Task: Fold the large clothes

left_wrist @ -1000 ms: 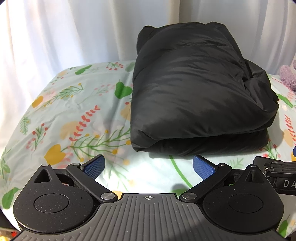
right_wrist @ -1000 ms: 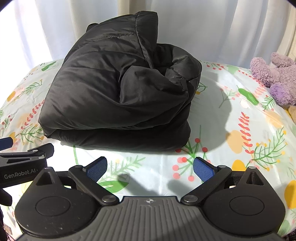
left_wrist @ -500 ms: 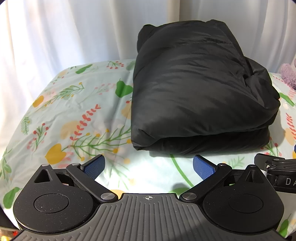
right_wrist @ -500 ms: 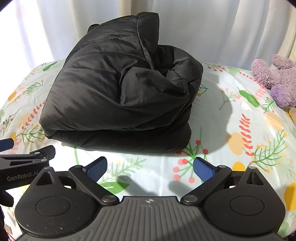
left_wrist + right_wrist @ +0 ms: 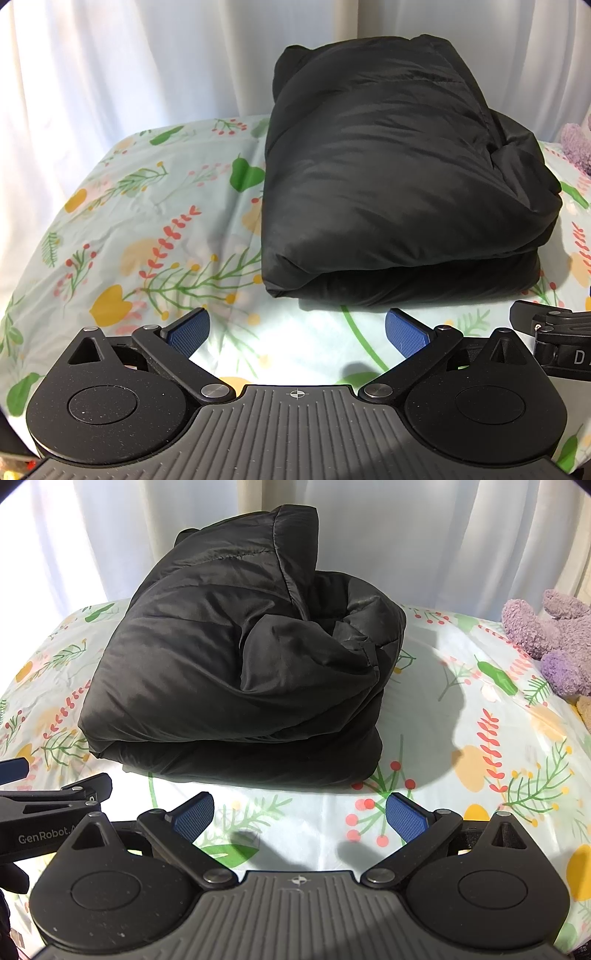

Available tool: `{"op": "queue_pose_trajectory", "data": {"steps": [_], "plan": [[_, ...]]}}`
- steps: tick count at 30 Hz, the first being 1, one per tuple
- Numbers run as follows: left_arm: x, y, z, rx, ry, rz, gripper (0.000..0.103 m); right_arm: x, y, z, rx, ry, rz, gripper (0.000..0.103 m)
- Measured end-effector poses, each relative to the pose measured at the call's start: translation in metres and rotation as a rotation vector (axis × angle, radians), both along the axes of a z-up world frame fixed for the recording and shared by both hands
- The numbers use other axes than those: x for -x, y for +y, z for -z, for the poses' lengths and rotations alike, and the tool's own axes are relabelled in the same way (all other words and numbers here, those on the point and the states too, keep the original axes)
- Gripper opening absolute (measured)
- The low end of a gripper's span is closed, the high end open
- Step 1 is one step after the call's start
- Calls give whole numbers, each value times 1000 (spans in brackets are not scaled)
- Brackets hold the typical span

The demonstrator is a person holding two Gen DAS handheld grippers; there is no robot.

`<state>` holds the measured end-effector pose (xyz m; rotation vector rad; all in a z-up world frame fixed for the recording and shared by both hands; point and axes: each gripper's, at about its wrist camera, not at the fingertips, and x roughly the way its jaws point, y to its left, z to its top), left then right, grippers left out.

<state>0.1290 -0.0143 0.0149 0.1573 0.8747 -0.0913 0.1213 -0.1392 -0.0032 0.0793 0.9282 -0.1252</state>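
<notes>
A black puffy jacket (image 5: 399,184) lies folded in a thick bundle on the floral sheet (image 5: 147,229); it also shows in the right wrist view (image 5: 236,679). My left gripper (image 5: 295,332) is open and empty, just in front of the jacket's near edge, not touching it. My right gripper (image 5: 299,814) is open and empty, also in front of the near edge. The right gripper's side shows at the right edge of the left wrist view (image 5: 554,339), and the left gripper's side at the left edge of the right wrist view (image 5: 48,805).
White curtains (image 5: 147,59) hang behind the bed. A purple plush toy (image 5: 554,638) lies at the far right on the sheet (image 5: 480,709). The sheet's left edge drops off in the left wrist view.
Both grippers have drawn back very slightly from the jacket. The jacket has not moved and both grippers stay open.
</notes>
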Motion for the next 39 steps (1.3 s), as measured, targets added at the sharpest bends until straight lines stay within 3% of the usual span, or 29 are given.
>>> {"op": "queue_pose_trajectory", "data": {"steps": [39], "plan": [[3, -3, 1, -9, 0, 0, 103, 3, -1, 1, -10, -8, 11, 100]]}}
